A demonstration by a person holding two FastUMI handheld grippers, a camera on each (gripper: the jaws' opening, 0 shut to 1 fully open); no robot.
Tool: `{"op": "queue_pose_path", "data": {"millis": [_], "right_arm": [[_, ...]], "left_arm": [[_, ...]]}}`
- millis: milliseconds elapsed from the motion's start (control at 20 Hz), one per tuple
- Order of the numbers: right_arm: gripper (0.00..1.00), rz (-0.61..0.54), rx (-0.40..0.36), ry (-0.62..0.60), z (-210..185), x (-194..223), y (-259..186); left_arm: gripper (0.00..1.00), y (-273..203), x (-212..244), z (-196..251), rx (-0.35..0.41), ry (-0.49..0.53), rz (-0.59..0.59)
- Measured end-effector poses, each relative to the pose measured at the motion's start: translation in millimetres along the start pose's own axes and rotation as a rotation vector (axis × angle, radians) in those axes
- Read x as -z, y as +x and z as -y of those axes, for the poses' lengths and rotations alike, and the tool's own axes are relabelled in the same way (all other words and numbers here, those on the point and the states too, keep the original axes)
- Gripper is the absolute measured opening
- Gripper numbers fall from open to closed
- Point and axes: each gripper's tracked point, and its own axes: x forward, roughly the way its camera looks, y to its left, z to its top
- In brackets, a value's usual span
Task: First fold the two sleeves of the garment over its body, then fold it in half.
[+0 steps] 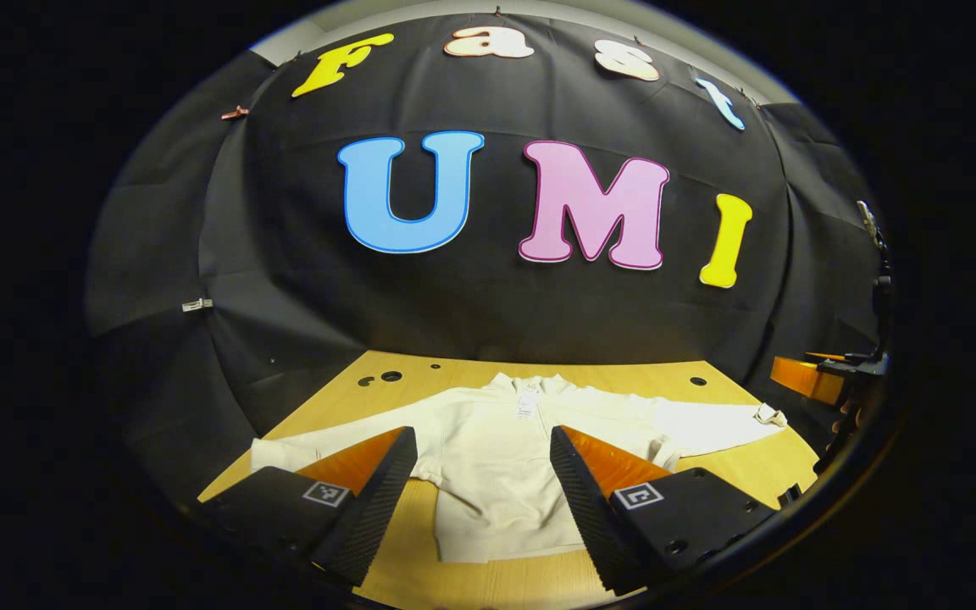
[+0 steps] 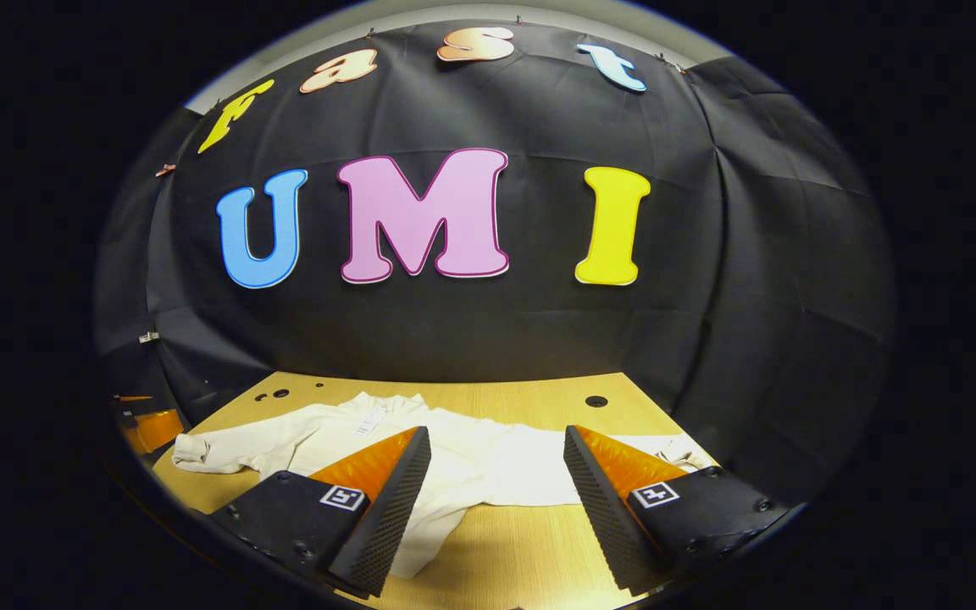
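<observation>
Cream-white fabric marks the garment (image 1: 496, 449), spread flat on the wooden counter (image 1: 708, 474) in the left gripper view, collar toward the far wall, both sleeves stretched out left and right. The left hand-held gripper (image 1: 484, 508) hangs above its near hem with fingers spread wide, touching nothing. At the right edge, part of the other device shows. In the right gripper view, the garment (image 2: 471, 462) lies across the counter (image 2: 522, 542), its sleeves unfolded, and the right hand-held gripper (image 2: 496, 512) hovers over the right sleeve, fingers wide apart and empty.
</observation>
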Motion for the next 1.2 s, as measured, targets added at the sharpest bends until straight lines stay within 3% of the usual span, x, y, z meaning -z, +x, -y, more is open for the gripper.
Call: {"op": "queue_pose_path", "data": {"millis": [300,500,700,1200], "right_arm": [[0.97,-0.05,-0.026,-0.024,-5.9,14.2,12.9],[0.98,-0.073,0.008,-0.033,17.0,21.1,27.4],[0.98,-0.131,0.084,0.027,55.9,35.9,49.0],[0.98,-0.254,0.367,0.104,206.9,85.8,87.0]], "left_arm": [[0.97,7.5,1.4,1.0,0.017,0.027,-0.009],[0.98,15.3,7.4,1.2,0.024,0.034,-0.026],[0.98,21.9,18.1,2.4,0.013,0.006,-0.053],[0.98,36.4,39.5,7.5,-0.018,-0.007,-0.127]]}}
